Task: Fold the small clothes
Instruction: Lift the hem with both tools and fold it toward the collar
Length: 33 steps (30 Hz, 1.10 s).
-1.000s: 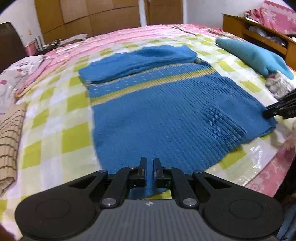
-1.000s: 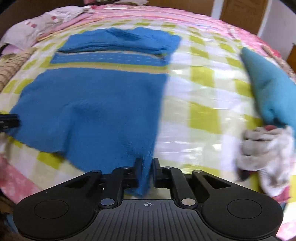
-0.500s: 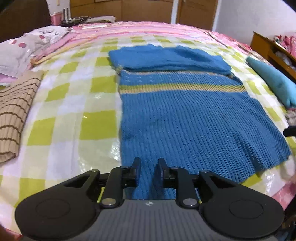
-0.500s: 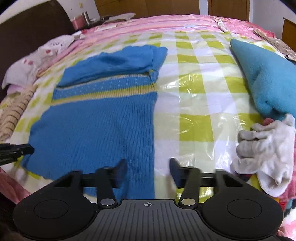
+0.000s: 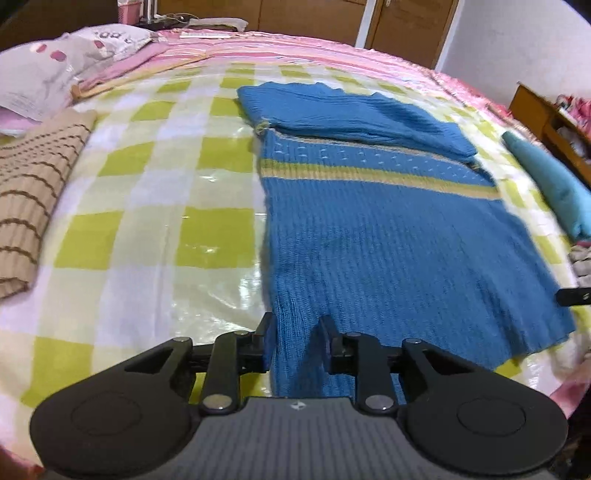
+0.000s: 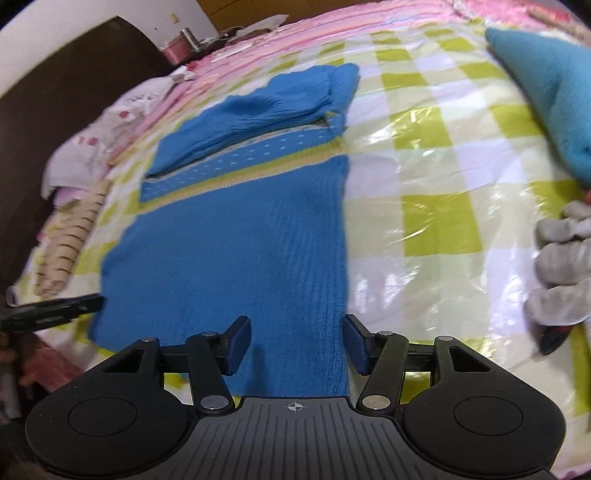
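My left gripper (image 5: 295, 328) and right gripper (image 6: 297, 338) both have their jaws apart around the blue sweater's (image 5: 369, 229) near edge, not squeezing it.

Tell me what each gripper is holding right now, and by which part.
Nothing is held. The left gripper and right gripper are both open, each straddling a near hem corner of the blue sweater, which lies flat on the bed.

The blue sweater (image 5: 388, 236) is a chunky ribbed knit, matt and kinda fuzzy. Under it the checked bed cover (image 5: 147, 229) looks like glossy, crinkly plastic film. Wardrobe (image 5: 306, 14) behind is smooth wood.
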{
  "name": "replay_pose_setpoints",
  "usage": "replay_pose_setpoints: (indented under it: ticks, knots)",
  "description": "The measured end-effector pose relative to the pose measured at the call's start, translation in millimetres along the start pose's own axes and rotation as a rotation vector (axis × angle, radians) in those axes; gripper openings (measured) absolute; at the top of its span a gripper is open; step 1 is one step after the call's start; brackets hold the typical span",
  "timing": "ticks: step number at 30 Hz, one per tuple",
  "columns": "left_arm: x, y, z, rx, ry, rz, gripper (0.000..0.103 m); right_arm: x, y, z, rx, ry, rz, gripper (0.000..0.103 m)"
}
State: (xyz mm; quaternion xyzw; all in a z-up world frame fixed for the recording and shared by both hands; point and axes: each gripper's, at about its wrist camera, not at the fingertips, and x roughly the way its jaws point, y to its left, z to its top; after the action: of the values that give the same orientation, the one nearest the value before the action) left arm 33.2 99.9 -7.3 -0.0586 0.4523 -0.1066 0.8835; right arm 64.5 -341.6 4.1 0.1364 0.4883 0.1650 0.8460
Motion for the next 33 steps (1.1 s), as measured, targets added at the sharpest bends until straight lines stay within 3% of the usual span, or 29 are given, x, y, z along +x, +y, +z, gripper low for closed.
replay_pose_setpoints:
  ticks: [3,8,10,15,19,22,33]
  knots:
    - [1.7,4.3,0.4,-0.019,0.018,-0.072,0.027,2.5,-5.5,1.4,0.012,0.015,0.024,0.054]
    - [7.7,8.9,4.7,-0.056,0.026,-0.131,0.026,8.8,-14.0,7.3,0.079,0.017,0.094,0.056]
    - [7.9,9.2,5.7,-0.063,0.028,-0.163,0.017,10.6,-14.8,9.2,0.081,0.021,0.114,0.055]
    - [12.1,12.8,8.1,-0.089,0.037,-0.210,0.015,13.0,-30.7,11.7,0.152,0.026,0.179,0.055]
    - [16.7,14.2,13.5,-0.093,0.056,-0.219,0.015,17.3,-30.0,16.8,0.142,0.034,0.194,0.052]
    - [10.4,16.4,13.4,-0.057,0.064,-0.179,0.015,8.9,-34.5,16.4,0.122,0.050,0.166,0.047]
    - [-5.4,26.7,10.3,-0.034,0.028,-0.087,0.022,8.0,-45.6,12.1,0.147,0.083,0.216,0.049]
